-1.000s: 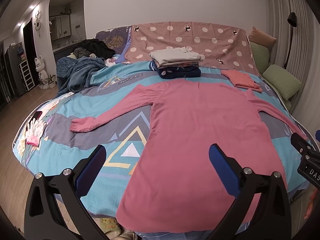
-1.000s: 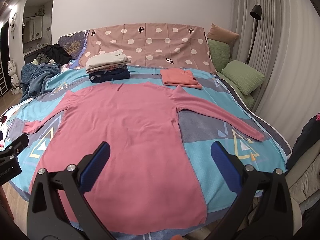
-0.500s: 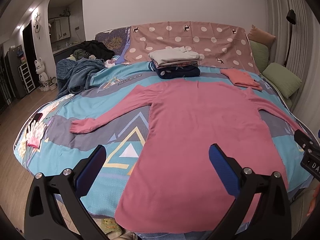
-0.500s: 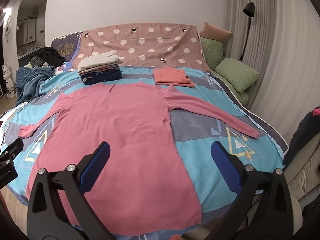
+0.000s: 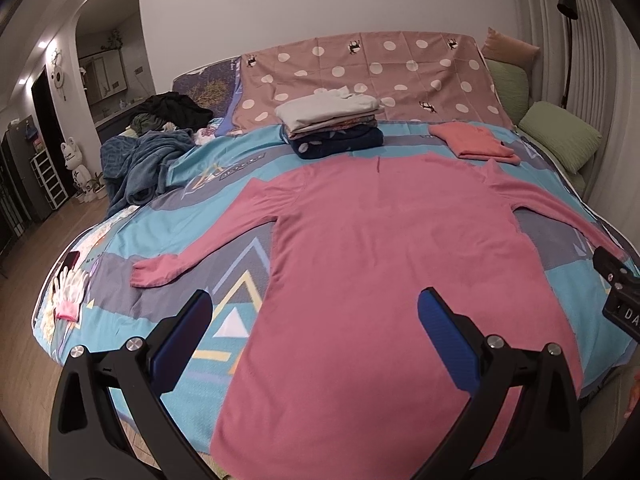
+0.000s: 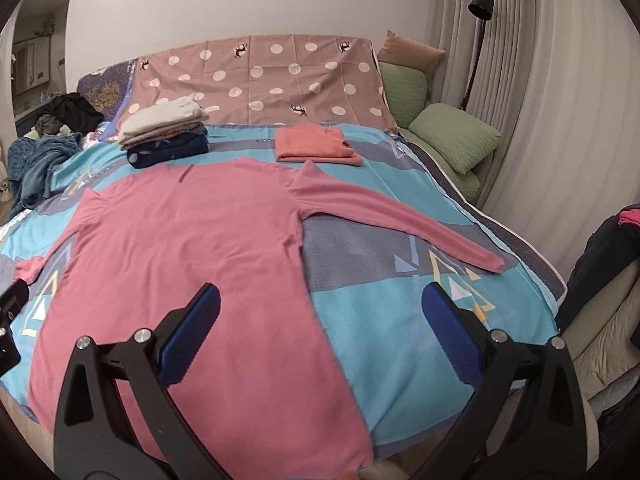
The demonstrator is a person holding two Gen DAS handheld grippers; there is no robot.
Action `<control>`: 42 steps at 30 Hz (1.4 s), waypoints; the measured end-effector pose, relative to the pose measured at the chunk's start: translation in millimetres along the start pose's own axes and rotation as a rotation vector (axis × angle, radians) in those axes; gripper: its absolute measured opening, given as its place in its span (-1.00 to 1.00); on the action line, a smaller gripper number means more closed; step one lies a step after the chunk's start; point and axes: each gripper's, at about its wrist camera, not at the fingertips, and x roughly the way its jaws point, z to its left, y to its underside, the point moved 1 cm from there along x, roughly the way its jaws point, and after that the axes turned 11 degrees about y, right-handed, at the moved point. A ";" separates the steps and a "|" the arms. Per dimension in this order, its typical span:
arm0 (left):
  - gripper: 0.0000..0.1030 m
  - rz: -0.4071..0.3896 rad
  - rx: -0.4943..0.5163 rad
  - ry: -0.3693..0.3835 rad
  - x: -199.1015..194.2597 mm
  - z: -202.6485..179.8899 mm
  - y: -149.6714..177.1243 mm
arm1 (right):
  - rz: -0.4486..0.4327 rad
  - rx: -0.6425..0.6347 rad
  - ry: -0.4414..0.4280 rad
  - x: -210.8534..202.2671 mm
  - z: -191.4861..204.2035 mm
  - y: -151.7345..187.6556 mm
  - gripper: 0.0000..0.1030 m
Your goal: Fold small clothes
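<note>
A long pink long-sleeved garment lies flat on the bed, sleeves spread to both sides. Its left cuff and right cuff rest on the cover. My left gripper hovers open above the garment's lower half, holding nothing. Over the hem's right edge and the blue cover hangs my right gripper, open and empty too. Behind the collar sit a stack of folded clothes and a folded coral top.
The bed cover is turquoise and grey with triangles. A crumpled blue blanket and dark clothes lie at the far left. White and pink gloves sit on the left edge. Green pillows and a floor lamp stand at right.
Both grippers have swung slightly to the right over the bed, so the garment sits further left in the right wrist view. Both stay open and empty; the garment has not moved.
</note>
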 end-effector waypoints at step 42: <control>0.97 0.259 0.701 0.744 182.7 -282.4 -112.5 | 0.569 1.156 -0.294 288.1 -310.0 59.0 0.76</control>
